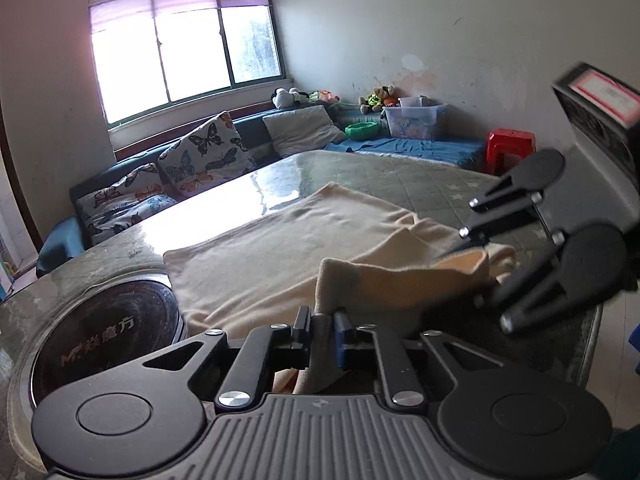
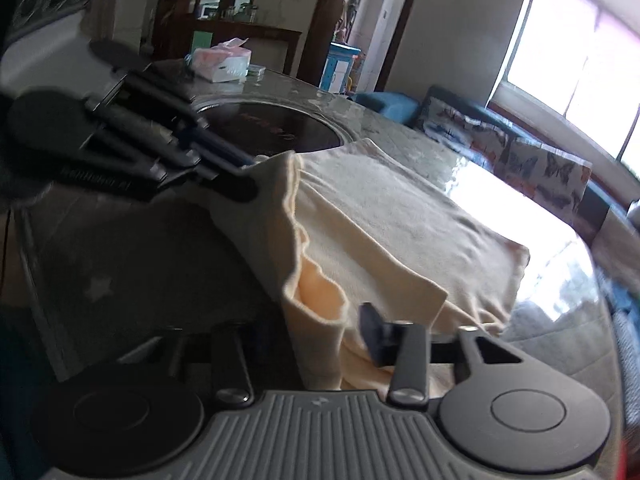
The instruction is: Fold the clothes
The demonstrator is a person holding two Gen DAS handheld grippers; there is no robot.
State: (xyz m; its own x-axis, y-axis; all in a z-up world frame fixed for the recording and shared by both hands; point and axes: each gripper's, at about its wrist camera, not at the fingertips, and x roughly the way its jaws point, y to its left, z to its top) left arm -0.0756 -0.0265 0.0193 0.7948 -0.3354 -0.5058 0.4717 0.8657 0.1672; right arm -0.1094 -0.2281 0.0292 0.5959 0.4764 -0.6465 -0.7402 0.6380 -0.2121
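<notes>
Cream fleece garment on glossy quilted green table, round black hob at 8 o'clock. L gripper & R gripper both clamped on its lifted edge. Butterfly cushions, window at 11.

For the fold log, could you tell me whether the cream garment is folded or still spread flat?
Partly folded: the cream garment lies mostly flat while the left gripper and right gripper hold its near edge lifted.
</notes>
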